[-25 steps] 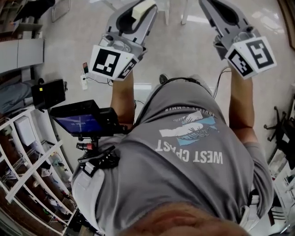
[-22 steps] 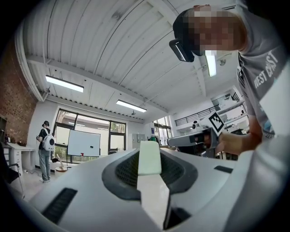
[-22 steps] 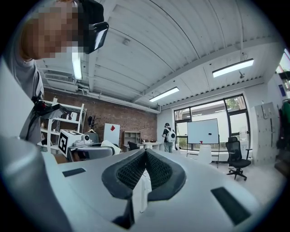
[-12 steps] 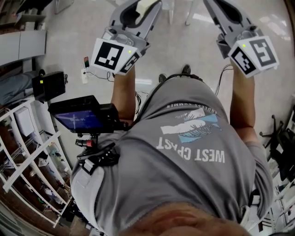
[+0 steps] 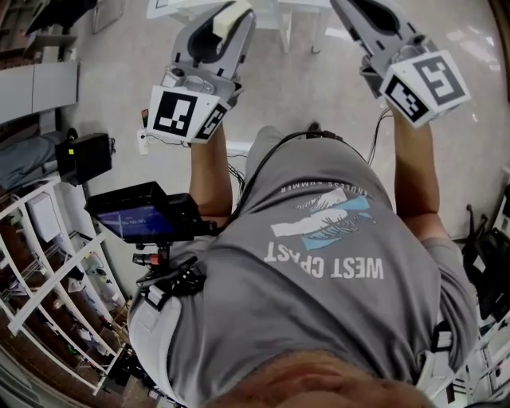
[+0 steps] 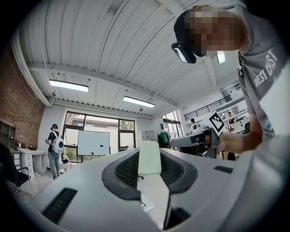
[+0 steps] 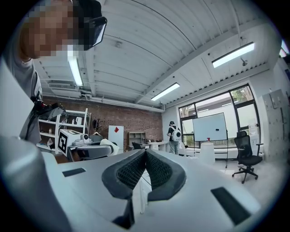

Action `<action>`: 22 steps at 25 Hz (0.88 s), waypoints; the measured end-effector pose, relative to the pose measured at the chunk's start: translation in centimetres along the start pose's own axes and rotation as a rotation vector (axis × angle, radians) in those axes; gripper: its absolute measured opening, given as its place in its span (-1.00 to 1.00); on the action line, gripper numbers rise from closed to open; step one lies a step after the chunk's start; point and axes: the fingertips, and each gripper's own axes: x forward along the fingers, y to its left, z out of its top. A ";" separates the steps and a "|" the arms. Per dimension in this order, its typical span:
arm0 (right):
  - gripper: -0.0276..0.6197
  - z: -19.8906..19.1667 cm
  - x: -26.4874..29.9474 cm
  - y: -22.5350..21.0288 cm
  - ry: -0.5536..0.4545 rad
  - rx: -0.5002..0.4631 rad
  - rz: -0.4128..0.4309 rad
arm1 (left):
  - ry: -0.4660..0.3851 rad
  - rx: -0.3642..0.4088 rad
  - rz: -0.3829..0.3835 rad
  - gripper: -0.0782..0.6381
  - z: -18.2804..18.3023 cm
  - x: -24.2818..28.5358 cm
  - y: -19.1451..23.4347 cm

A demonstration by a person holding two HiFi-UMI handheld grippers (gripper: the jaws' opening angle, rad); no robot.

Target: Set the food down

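The food is a pale, cream-coloured slab (image 6: 149, 157). My left gripper (image 6: 150, 153) is shut on it, its dark ribbed pads pressing on both sides. From the head view the slab (image 5: 229, 16) sticks out of the left gripper's tips at the top left, held high over the floor. My right gripper (image 7: 145, 152) is shut with its pads touching and nothing between them. Both grippers are raised in front of the person's chest and point out into the room. The right gripper's tips run off the top edge of the head view.
Strapped to the person's waist is a small monitor (image 5: 139, 215). A white shelf rack (image 5: 48, 279) stands at the left, a black box (image 5: 84, 155) on the floor. White table legs (image 5: 285, 20) lie ahead. A person with a backpack (image 6: 55, 145), a whiteboard (image 6: 93, 142) and an office chair (image 7: 247, 158) are farther off.
Both grippers have drifted a little to the left in the head view as the person shifts. The slab stays gripped in the left gripper, and the right stays shut.
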 end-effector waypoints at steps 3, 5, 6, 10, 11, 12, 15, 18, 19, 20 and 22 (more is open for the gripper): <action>-0.89 -0.2 -0.4 -0.2 0.004 0.010 -0.002 | 0.009 -0.005 -0.002 -0.50 -0.1 0.2 -0.2; -0.89 -0.1 -0.7 -0.6 0.004 0.011 -0.013 | 0.009 -0.006 -0.011 -0.50 0.0 0.7 -0.4; -0.89 0.0 -1.0 -0.7 0.001 0.013 -0.021 | 0.009 -0.005 -0.021 -0.50 0.0 1.0 -0.7; -0.89 -0.2 -2.4 0.0 -0.003 0.010 -0.053 | -0.004 -0.002 -0.062 -0.50 0.2 1.1 -1.8; -0.89 -0.2 -2.7 0.0 -0.007 0.007 -0.066 | -0.008 -0.001 -0.073 -0.50 0.2 1.1 -2.1; -0.89 -0.2 -3.1 0.0 -0.013 0.005 -0.079 | -0.009 0.002 -0.086 -0.50 0.2 1.1 -2.5; -0.89 -0.4 -4.4 0.1 -0.020 0.003 -0.111 | -0.013 0.003 -0.115 -0.50 0.0 0.9 -3.7; -0.89 -0.5 -3.9 0.4 -0.013 0.001 -0.125 | -0.018 -0.003 -0.132 -0.50 0.0 0.9 -3.0; -0.89 -0.2 -2.5 0.2 -0.012 0.000 -0.127 | -0.020 -0.005 -0.134 -0.50 0.1 1.1 -1.5; -0.89 0.1 -0.4 -0.1 -0.011 -0.002 -0.127 | -0.022 -0.007 -0.133 -0.50 0.1 1.2 0.6; -0.89 0.3 4.3 -0.5 -0.008 -0.004 -0.124 | -0.024 -0.011 -0.131 -0.50 -0.3 1.3 5.1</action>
